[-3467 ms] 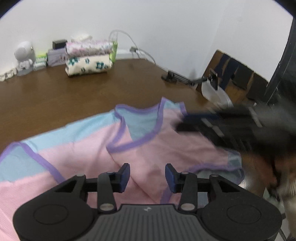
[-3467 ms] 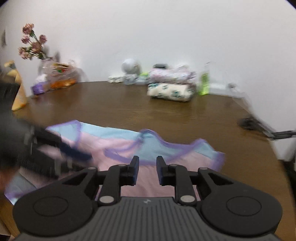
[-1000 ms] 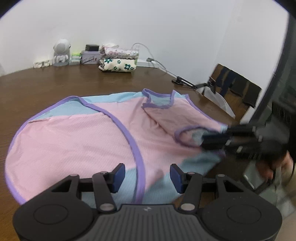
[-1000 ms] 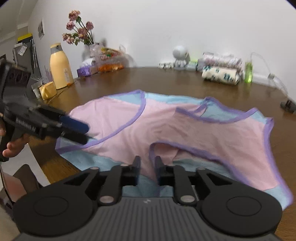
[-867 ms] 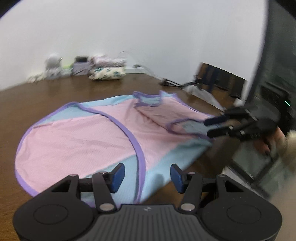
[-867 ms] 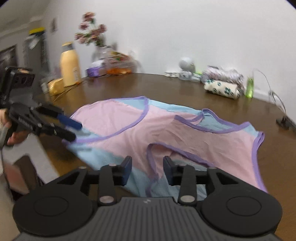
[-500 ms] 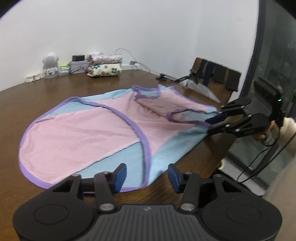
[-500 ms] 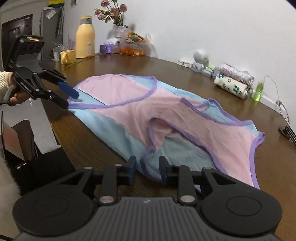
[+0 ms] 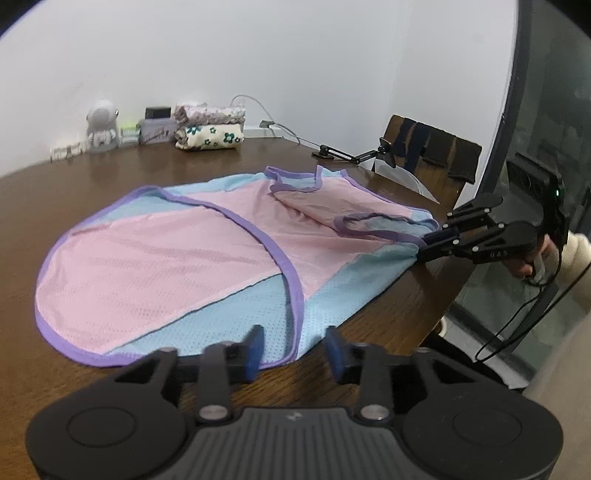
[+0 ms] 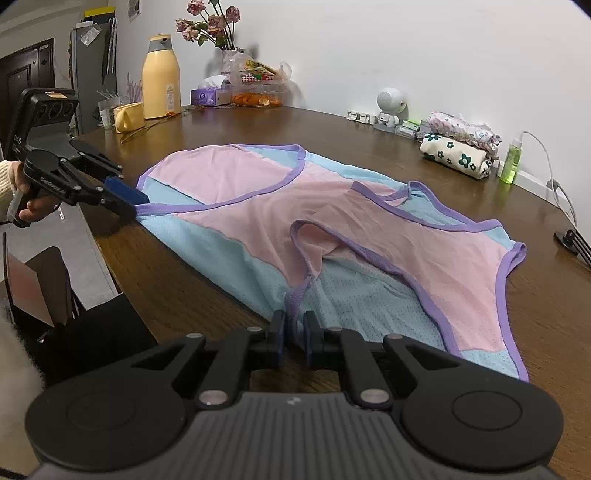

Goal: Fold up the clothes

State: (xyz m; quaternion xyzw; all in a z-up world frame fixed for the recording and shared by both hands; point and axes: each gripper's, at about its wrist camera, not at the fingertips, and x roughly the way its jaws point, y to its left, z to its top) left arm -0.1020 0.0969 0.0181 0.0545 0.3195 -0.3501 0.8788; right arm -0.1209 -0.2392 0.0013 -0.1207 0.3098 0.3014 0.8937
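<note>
Here, garment: a sleeveless mesh top (image 9: 184, 258) in pink and light blue, edged in purple, is seen spread nearly flat; one armhole is rucked up into a loose loop.
Garment's place: it is laid on the brown table (image 9: 55, 177), with its near hem at the table's edge.
Left gripper: the left gripper (image 9: 293, 349) is held at one hem corner; its jaws have just been closing, but a clear gap is left and the purple hem lies between the blue pads unpressed.
Right gripper: the right gripper (image 10: 294, 332) has just been closed almost fully, and a purple strap of the top is pinched between its pads.
Shown only by the left wrist view: a wooden chair (image 9: 432, 155) and a black jointed stand (image 9: 347, 155) beyond the table's far side.
Shown only by the right wrist view: a yellow bottle (image 10: 161, 77), a yellow mug (image 10: 128, 116), dried flowers (image 10: 212, 22) and a green bottle (image 10: 511, 162).
Shown by both: a stack of folded clothes (image 9: 208, 131) beside a small white figure (image 9: 101, 125) at the wall.
Containers: a tissue is seen standing out of the purple tissue box (image 10: 210, 96); orange items are held in a clear bag (image 10: 258, 98); green liquid is held in the green bottle; what the mug holds cannot be told.
</note>
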